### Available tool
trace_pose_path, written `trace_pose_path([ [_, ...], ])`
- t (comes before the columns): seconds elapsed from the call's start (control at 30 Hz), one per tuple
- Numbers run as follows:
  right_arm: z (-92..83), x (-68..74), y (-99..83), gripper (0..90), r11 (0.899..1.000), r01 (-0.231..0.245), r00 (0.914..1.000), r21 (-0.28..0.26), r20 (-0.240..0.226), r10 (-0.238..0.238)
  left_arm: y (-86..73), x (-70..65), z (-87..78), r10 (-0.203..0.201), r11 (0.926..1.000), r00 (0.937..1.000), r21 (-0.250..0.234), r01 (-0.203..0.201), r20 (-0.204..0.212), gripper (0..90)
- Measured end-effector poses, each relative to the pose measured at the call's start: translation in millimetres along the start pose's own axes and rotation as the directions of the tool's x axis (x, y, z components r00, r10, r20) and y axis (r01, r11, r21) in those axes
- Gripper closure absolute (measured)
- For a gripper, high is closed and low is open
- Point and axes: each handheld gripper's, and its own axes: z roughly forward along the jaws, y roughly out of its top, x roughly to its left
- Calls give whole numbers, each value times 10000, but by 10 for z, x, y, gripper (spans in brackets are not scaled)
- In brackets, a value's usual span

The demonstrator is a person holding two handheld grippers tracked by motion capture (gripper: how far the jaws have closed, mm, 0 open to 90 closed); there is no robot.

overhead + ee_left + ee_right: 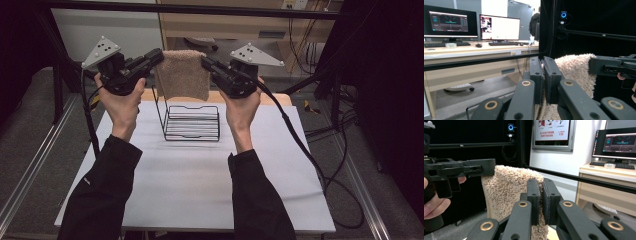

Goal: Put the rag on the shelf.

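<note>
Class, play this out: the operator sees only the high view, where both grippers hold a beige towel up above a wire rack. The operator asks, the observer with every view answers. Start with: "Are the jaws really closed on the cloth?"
Observer: Yes. In the left gripper view, the left gripper has its pads pressed together with the towel edge pinched between them.
Operator: And the other one?
Observer: Same in the right gripper view: the right gripper is clamped on the towel's top corner, pile bulging around the pads.
Operator: What's beyond the table on the left?
Observer: A desk with two monitors switched on, keyboards and a roll of tape.
Operator: Anything on the dark frame?
Observer: A small camera with a glowing blue ring.
</note>
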Motion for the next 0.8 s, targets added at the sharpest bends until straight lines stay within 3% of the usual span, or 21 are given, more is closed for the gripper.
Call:
trace_pose_path([
  [0.53, 192, -174, 105, 854, 10000, 30, 9998, 11, 216, -30, 110, 119, 225, 41, 9999, 9997, 152, -38, -254, 859],
  [0.8, 308, -257, 99, 854, 10000, 8, 9996, 70, 273, -10, 91, 201, 334, 134, 9997, 9990, 222, -124, -433, 859],
])
